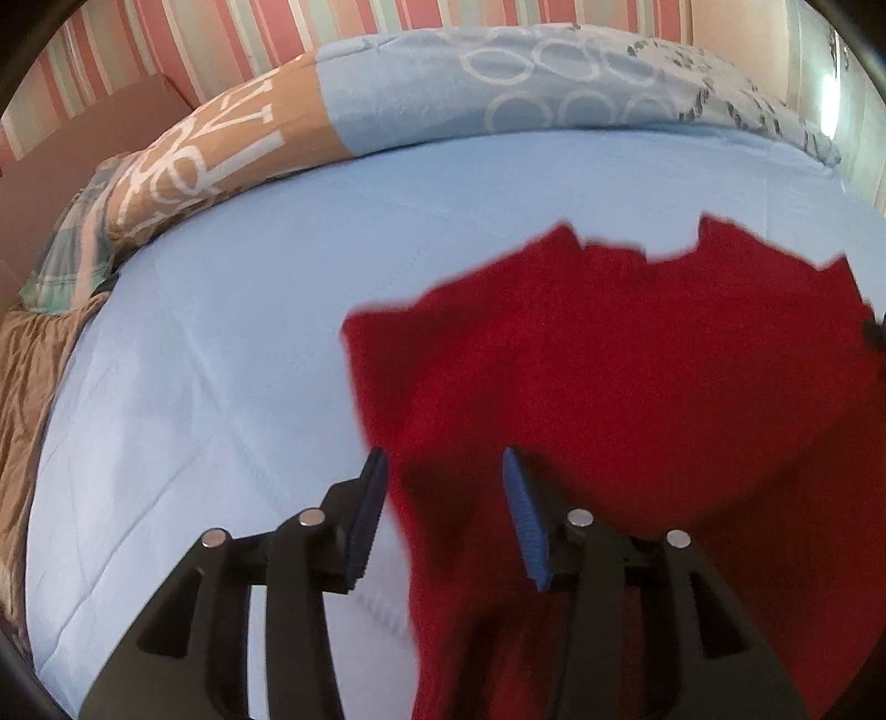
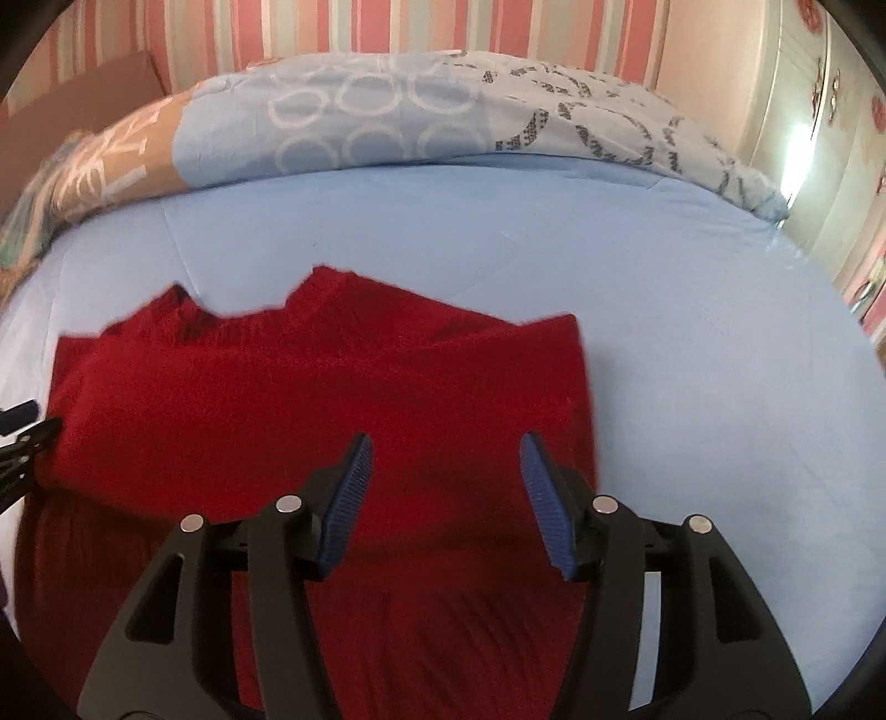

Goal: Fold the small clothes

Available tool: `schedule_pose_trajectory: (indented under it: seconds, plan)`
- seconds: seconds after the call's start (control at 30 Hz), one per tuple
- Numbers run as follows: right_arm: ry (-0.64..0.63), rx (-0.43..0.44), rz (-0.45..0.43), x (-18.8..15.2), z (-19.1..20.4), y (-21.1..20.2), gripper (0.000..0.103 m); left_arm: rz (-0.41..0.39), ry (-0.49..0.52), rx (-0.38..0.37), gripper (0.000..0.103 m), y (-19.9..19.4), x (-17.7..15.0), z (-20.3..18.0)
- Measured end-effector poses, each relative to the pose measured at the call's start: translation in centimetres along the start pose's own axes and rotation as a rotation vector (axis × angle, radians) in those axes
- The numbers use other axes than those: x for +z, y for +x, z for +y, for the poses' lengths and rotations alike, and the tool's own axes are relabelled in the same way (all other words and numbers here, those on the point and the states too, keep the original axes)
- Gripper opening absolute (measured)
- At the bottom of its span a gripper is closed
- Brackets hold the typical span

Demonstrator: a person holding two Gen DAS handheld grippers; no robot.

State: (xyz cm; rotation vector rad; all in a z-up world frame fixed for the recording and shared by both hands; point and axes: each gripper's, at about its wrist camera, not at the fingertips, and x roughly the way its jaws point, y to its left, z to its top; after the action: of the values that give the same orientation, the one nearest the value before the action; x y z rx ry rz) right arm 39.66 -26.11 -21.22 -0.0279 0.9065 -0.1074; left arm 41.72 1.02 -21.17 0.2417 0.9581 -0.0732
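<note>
A blue bed (image 2: 692, 343) stood before a striped wall (image 2: 387, 27), with a rolled duvet (image 2: 387, 116) along its far edge. The red garment (image 2: 310, 387) lay folded near the front, its near part hidden behind the grippers, with open sheet on both sides. Left gripper (image 1: 443, 471) and right gripper (image 2: 443, 448) stood partly open above the cloth, gripping nothing.

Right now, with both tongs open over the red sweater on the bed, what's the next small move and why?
Probably draw both tongs back clear of the red sweater. The left tongs and right tongs stand open with no cloth pinched, and the sweater lies doubled on the blue sheet, so this fold looks set. Then regrip a side edge for the next fold.
</note>
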Motion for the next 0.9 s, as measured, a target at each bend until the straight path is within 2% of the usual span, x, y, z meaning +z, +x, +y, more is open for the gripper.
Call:
schedule_pose_trajectory:
  seconds: [0.13, 0.33, 0.73, 0.83, 0.9]
  plan:
    - [-0.039, -0.029, 0.083, -1.9, -0.3, 1.6, 0.057, 0.025, -0.002, 0.011, 0.052, 0.3, -2.3, 0.2]
    - [-0.014, -0.019, 0.072, -2.8, -0.8, 2.3, 0.06, 0.013, -0.038, 0.016, 0.064, 1.5, -2.3, 0.7]
    - [-0.012, -0.023, 0.064, -3.0, -0.7, 2.2, 0.06, -0.012, -0.055, 0.01, 0.067, 0.7, -2.6, 0.9]
    - [-0.013, -0.008, 0.079, -3.0, -0.8, 1.1, 0.06, -0.019, -0.074, -0.001, 0.069, -1.1, -3.3, 1.6]
    - [-0.019, 0.03, 0.026, -3.3, -0.7, -1.6, 0.061, -0.03, -0.078, -0.017, 0.069, -3.2, -4.3, 1.7]
